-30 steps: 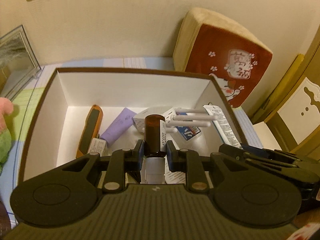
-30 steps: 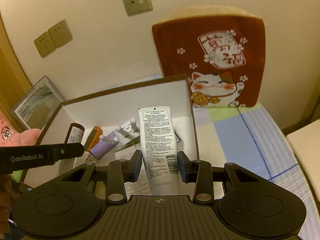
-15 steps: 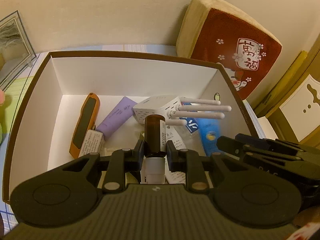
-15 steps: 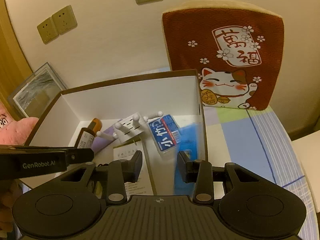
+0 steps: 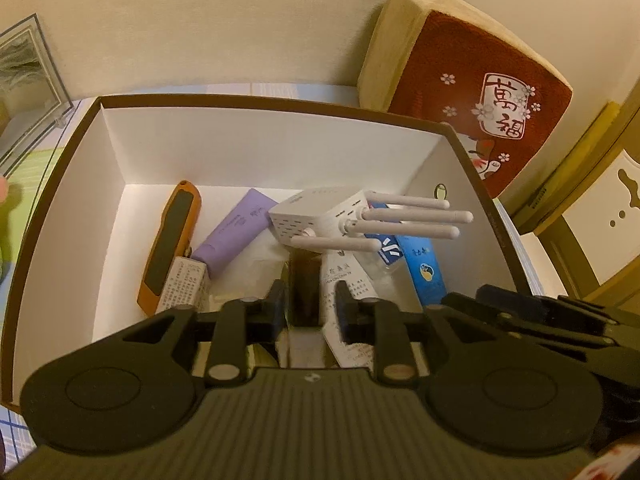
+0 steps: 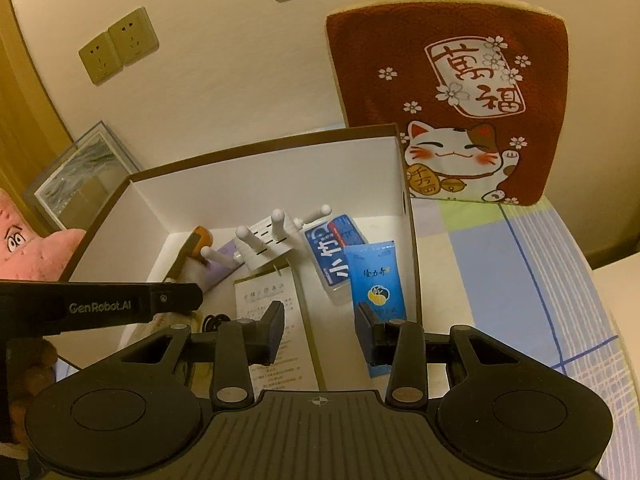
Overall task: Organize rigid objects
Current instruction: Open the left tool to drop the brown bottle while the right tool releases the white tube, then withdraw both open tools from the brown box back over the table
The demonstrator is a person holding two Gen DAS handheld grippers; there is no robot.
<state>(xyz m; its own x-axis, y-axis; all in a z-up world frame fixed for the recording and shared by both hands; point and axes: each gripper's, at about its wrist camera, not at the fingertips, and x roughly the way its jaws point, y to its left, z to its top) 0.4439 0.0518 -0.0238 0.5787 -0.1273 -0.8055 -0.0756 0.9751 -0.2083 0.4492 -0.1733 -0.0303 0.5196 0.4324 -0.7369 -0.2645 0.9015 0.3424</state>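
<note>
On the checked bedspread (image 6: 520, 280): box (image 6: 260, 152); cushion (image 6: 448, 92) against wall.

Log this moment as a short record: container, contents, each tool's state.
container: open white box with brown rim
contents: white router with antennas, orange-cased device, purple tube, blue tube, blue packet, printed leaflet
left tool: jaws just opened, blurred brown bottle between them, released
right tool: open, holding nothing
</note>
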